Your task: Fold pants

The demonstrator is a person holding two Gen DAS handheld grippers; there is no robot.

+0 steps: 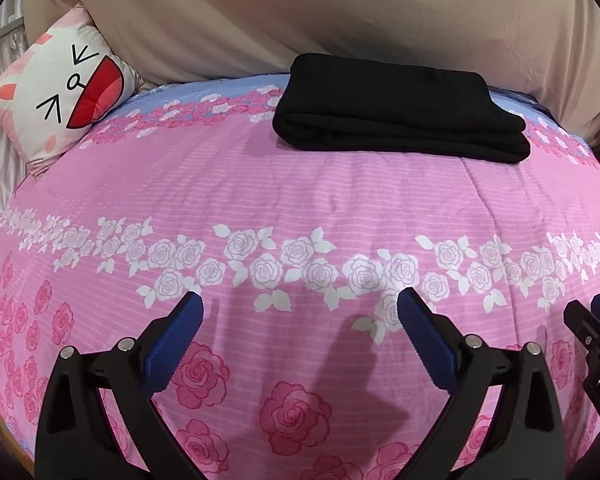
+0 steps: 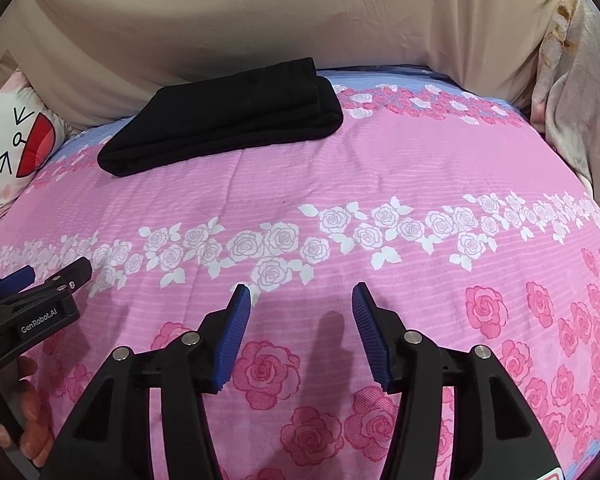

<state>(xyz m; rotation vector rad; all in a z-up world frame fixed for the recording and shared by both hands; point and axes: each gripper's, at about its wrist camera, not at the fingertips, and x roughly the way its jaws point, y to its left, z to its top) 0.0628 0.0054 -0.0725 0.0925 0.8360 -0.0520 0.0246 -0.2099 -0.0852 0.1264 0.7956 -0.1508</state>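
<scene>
Hovering low over the bedspread, left gripper and right gripper fingers spread, well short of folded black pants.

Pink rose-print bed bears folded black pants, cat pillow.

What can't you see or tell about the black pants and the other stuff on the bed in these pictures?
- Black pants: folded into a dark bundle in both views; waistband, legs and inner layers are hidden by the folds.
- Cat pillow: cut off by the right wrist view's left edge.
- Left gripper and right gripper: both open; the hands holding them lie mostly outside the frames.
- Bed cover: its near edge is hidden behind the grippers.
</scene>
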